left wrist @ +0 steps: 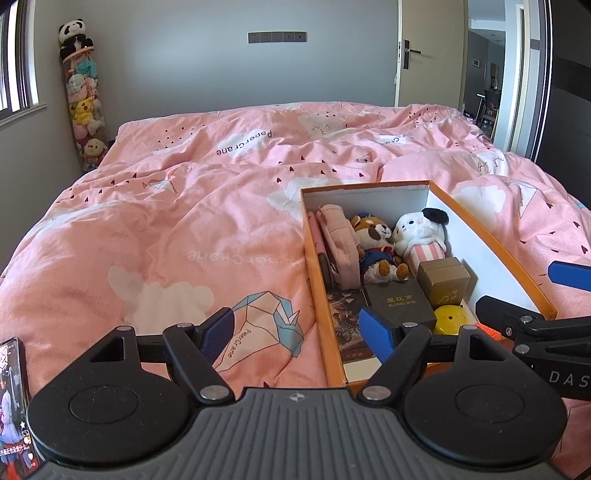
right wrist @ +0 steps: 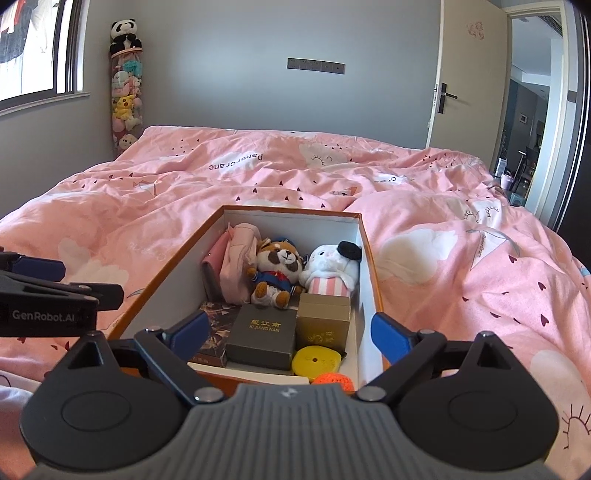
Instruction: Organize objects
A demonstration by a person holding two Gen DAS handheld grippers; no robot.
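A bedroom with plain grey walls (right wrist: 229, 44), lit by daylight from a window (right wrist: 37, 48) on the left. A wide bed covered by a rumpled pink quilt printed with white clouds and paper cranes (left wrist: 177, 206) fills most of the room. In the far left corner stands a tall clear tube stuffed with soft toys (left wrist: 84, 110), a plush panda (left wrist: 75, 35) on top; a cream door with a dark lever handle (right wrist: 469, 74) stands open on the right.

Pink duvet (left wrist: 166, 221), phone (left wrist: 14, 402), panda (right wrist: 125, 35)
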